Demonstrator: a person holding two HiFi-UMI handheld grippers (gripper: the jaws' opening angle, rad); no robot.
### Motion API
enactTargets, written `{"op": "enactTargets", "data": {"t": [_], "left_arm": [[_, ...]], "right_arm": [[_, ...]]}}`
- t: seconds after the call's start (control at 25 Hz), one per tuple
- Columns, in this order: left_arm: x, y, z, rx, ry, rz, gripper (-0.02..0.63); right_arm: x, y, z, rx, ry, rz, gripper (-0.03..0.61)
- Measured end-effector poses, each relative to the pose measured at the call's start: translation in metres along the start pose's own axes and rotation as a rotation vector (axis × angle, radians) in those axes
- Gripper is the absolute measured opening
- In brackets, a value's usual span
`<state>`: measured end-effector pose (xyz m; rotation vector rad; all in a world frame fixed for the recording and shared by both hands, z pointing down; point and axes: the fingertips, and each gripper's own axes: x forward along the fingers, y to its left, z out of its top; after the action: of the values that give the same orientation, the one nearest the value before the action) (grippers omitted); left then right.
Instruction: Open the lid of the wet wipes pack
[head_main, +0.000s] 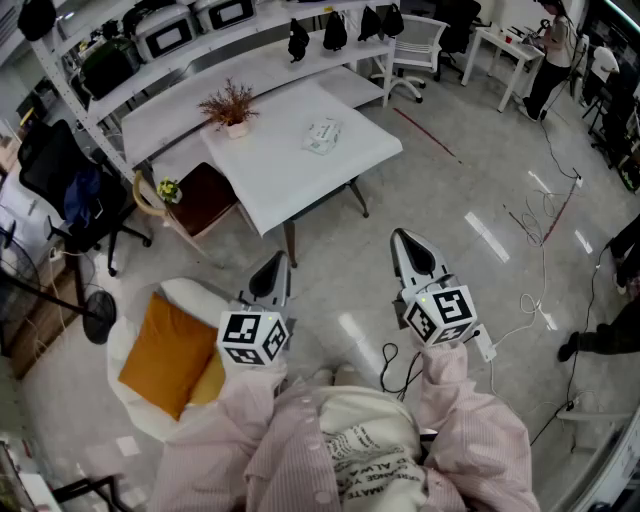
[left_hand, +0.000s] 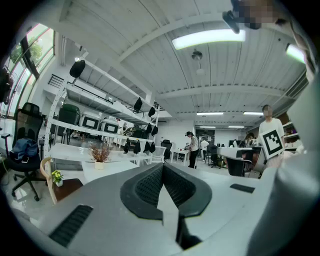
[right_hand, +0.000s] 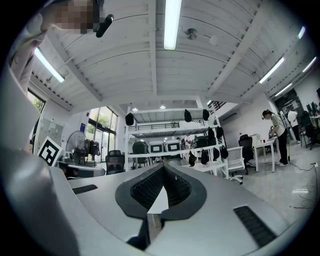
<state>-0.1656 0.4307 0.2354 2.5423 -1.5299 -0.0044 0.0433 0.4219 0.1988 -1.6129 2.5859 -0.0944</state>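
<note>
Lying flat near the far edge of the white table (head_main: 290, 175), the wet wipes pack (head_main: 322, 135) shows only in the head view, its lid down as far as can be told. A potted dried plant (head_main: 230, 108) stands well apart from it on the same top. That view also shows both grippers held over the floor, well short of the table, by arms in pink sleeves (head_main: 470, 420), with an orange cushion (head_main: 165, 350) on a white seat to their left.

The left gripper view looks level across the room and catches the plant and the table edge, with people standing far off by desks. The right gripper view faces the white shelving (right_hand: 170, 150) with dark items hanging from it, a fan (right_hand: 80, 142) to its left and a person (right_hand: 274, 135) at a desk to its right.

The left gripper (head_main: 274, 270) has its jaws brought together at the tips, with nothing between them. The right gripper (head_main: 410, 250) is likewise closed and empty. Neither touches anything.
</note>
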Motion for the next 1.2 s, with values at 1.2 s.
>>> {"op": "enactTargets", "data": {"t": [1.2], "left_arm": [[0.066,0.006,-0.014,-0.037,-0.011,0.049,0.242]], "right_arm": [[0.036,-0.056,-0.027,0.032,0.001,0.032,-0.002]]}}
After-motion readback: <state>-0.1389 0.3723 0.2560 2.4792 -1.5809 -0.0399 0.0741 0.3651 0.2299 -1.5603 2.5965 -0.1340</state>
